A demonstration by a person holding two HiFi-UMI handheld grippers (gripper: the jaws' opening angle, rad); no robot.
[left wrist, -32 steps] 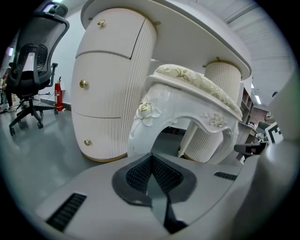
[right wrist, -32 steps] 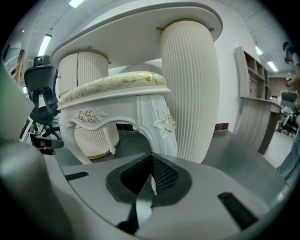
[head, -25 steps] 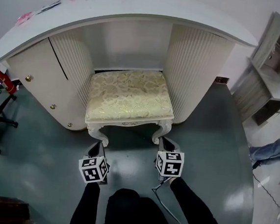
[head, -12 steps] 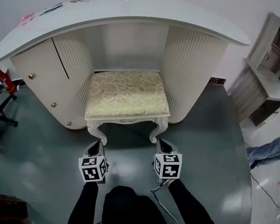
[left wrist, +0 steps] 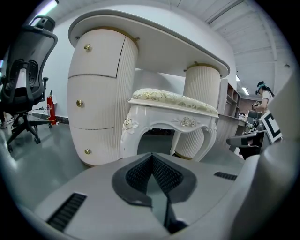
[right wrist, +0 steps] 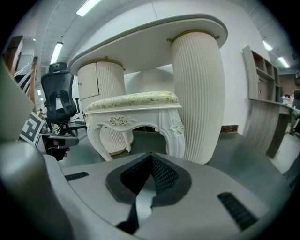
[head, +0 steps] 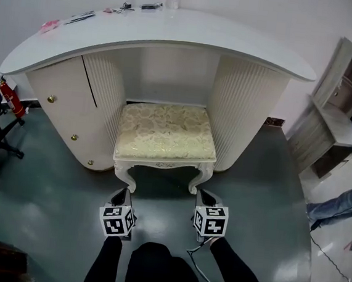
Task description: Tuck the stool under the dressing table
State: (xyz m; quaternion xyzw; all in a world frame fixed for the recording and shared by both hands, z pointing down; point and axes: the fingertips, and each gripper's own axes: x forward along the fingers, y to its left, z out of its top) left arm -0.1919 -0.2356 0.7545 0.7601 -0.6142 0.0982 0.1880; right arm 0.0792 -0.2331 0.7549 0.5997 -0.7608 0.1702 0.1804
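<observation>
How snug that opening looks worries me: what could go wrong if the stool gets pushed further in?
The stool stands close between the ribbed pedestal and the drawer cabinet; an uneven push could swing it so that it scrapes either one. The left gripper and the right gripper are both shut and clear of the stool; their narrow fingers might slip off its curved, carved front legs.

The head view looks steeply down from above. Both gripper views sit low and near. All three see the stool
</observation>
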